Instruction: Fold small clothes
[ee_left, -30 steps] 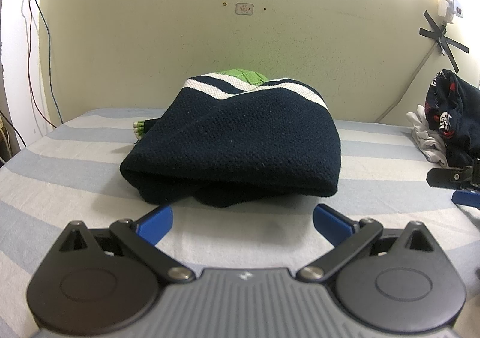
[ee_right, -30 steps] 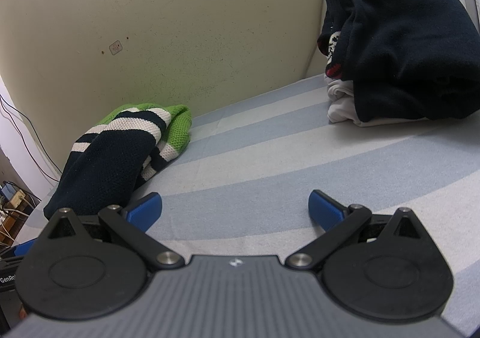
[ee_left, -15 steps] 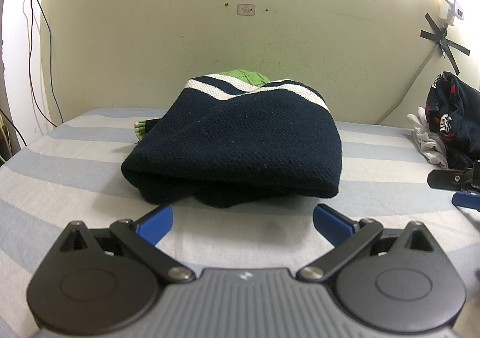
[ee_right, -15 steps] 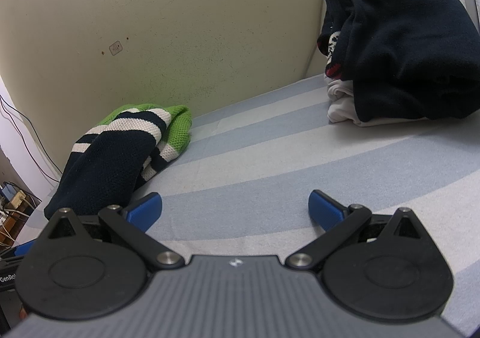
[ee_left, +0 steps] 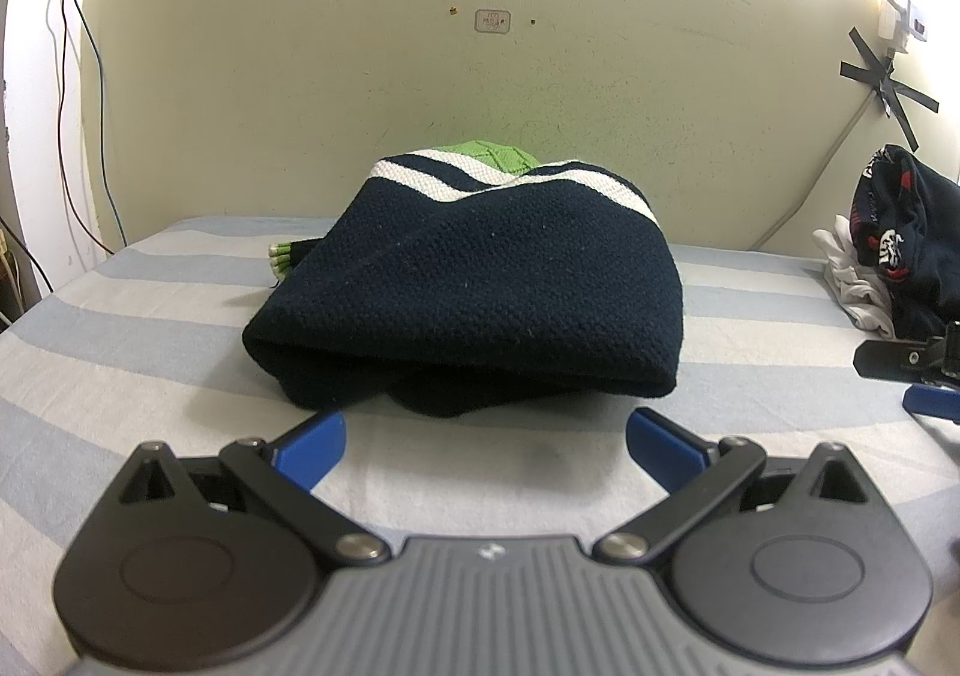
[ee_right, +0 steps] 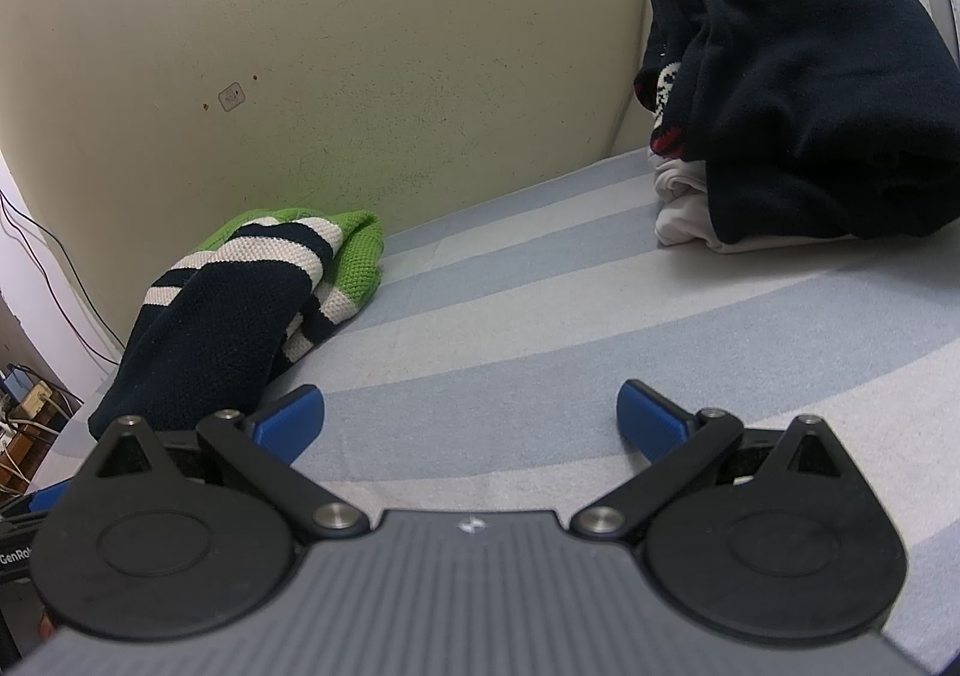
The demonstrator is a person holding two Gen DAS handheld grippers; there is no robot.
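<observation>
Almost nothing is changed since a second ago: the left gripper (ee_left: 486,439) is kept spread and empty just short of the folded navy knit (ee_left: 474,292), which lies on the striped sheet (ee_left: 150,316) near the wall. The right gripper (ee_right: 471,418) is likewise spread, empty, over bare sheet. If only the top layer is pinched, the fold could be pulled apart.
</observation>
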